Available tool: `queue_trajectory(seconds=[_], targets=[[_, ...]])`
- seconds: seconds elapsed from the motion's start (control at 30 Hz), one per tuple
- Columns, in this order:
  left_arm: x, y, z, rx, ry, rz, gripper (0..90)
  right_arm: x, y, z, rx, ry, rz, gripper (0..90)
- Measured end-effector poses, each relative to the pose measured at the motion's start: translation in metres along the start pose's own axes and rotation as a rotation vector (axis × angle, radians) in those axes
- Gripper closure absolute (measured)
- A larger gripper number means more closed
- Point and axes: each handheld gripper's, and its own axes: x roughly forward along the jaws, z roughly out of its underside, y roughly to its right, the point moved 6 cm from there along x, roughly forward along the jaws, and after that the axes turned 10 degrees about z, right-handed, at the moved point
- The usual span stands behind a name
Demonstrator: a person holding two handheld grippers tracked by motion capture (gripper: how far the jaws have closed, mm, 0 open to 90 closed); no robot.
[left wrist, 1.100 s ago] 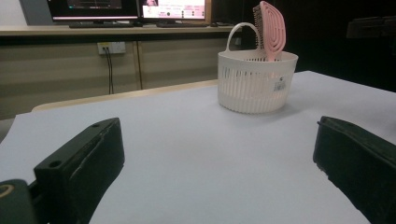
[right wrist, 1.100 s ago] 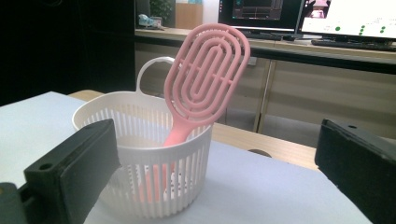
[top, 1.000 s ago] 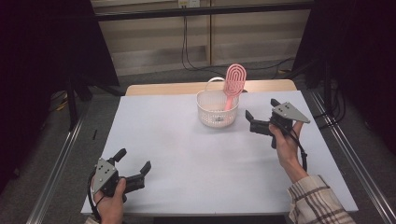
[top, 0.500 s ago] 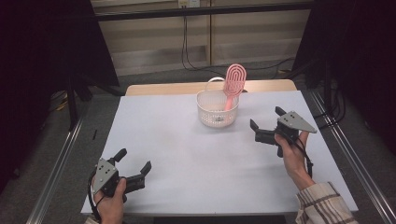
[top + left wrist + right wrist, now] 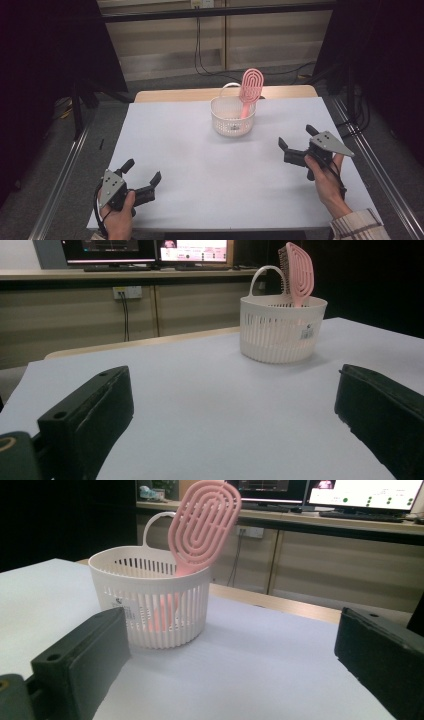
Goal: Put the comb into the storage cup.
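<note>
A: The round white slatted plastic basket [image 5: 150, 602] looks smooth with a faint sheen, and a small paper label sticks to its wall.

B: The pink oval plastic hairbrush [image 5: 202, 522] in it appears matt, moulded in looping ribs.

A: The bench [image 5: 200, 165] wears a pale, matt, smooth sheet; a strip of light wood shows at its far edge.

B: The right claw [image 5: 296, 145] is dull black plastic, slightly scuffed. The left claw [image 5: 142, 178] matches, topped by a flat grey plate.

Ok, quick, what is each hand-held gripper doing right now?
Left hand-held gripper: open, holding nothing, near the table's front edge.
Right hand-held gripper: open, holding nothing.
</note>
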Motion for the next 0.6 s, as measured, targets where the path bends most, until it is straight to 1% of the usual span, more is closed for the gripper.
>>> queue_trajectory(seconds=[0.07, 0.13, 0.17, 0.2, 0.23, 0.3, 0.43, 0.5, 0.53, 0.6], targets=[[0.0, 0.0, 0.0, 0.003, 0.002, 0.0, 2.4, -0.005, 0.002, 0.001, 0.013, 0.0, -0.003, 0.8], [-0.001, -0.001, 0.0, 0.006, -0.001, -0.008, 2.4, -0.011, 0.005, 0.001, 0.022, 0.003, 0.007, 0.8], [-0.002, 0.0, 0.0, -0.003, 0.002, -0.009, 2.4, -0.013, 0.005, 0.001, 0.024, 0.006, 0.009, 0.6], [-0.003, 0.0, 0.0, 0.002, 0.004, -0.01, 2.4, -0.017, 0.006, 0.001, 0.04, 0.006, 0.01, 0.0], [-0.003, 0.0, -0.001, 0.002, 0.007, -0.01, 2.5, -0.019, 0.007, 0.001, 0.044, 0.005, 0.006, 0.0], [-0.003, 0.0, -0.001, -0.002, 0.011, -0.011, 2.5, -0.025, 0.008, 0.003, 0.044, 0.01, 0.018, 0.0], [-0.003, 0.0, -0.001, 0.009, 0.004, -0.009, 2.4, -0.034, 0.01, 0.005, 0.044, 0.012, 0.014, 0.0], [-0.003, 0.0, -0.001, 0.006, 0.007, -0.009, 2.4, -0.039, 0.011, 0.004, 0.048, 0.023, 0.022, 0.0], [-0.003, 0.0, -0.001, 0.007, 0.005, -0.011, 2.4, -0.041, 0.012, 0.004, 0.046, 0.037, 0.023, 0.0], [-0.004, 0.0, 0.0, 0.003, 0.004, -0.011, 2.4, -0.047, 0.013, 0.005, 0.043, 0.05, 0.017, 0.0]])
